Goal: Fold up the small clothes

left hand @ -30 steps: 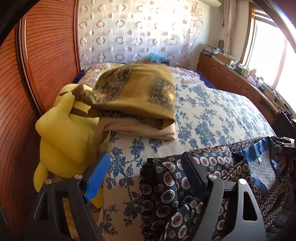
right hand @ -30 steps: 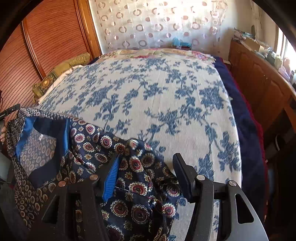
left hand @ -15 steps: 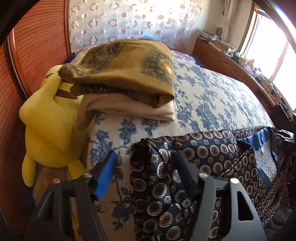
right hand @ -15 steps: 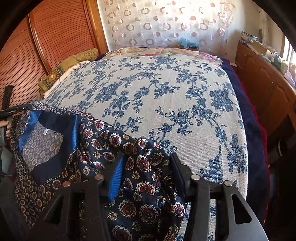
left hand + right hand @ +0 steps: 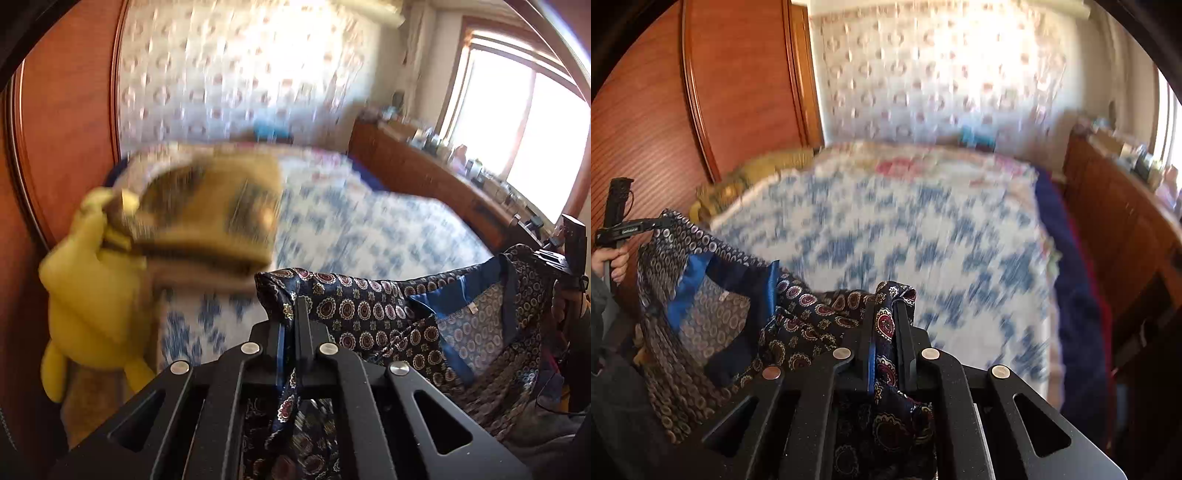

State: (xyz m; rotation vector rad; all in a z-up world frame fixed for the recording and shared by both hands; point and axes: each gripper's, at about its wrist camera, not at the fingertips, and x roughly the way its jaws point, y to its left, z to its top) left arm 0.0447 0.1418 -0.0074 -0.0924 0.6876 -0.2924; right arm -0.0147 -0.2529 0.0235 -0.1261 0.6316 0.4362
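Left gripper (image 5: 290,314): jaws just closed, now clamped on 1 upper corner of the garment (image 5: 373,314). Right gripper (image 5: 886,314): jaws likewise just closed, clamped on the other corner. Garment hangs stretched between the 2 grippers, above the near edge of the bed (image 5: 923,229).

Each camera sits just behind its own hand-held gripper, looking forward and down along the fingers from the near edge of the bed (image 5: 388,229). The left view sits by the bed's left corner, close to the yellow toy (image 5: 92,295), facing the far curtain (image 5: 240,74) and window (image 5: 517,122). The right view looks up the bed's middle toward the same curtain. Both share the bedspread, the patterned garment (image 5: 798,321) strung between them, and each catches the other gripper at its frame's edge.
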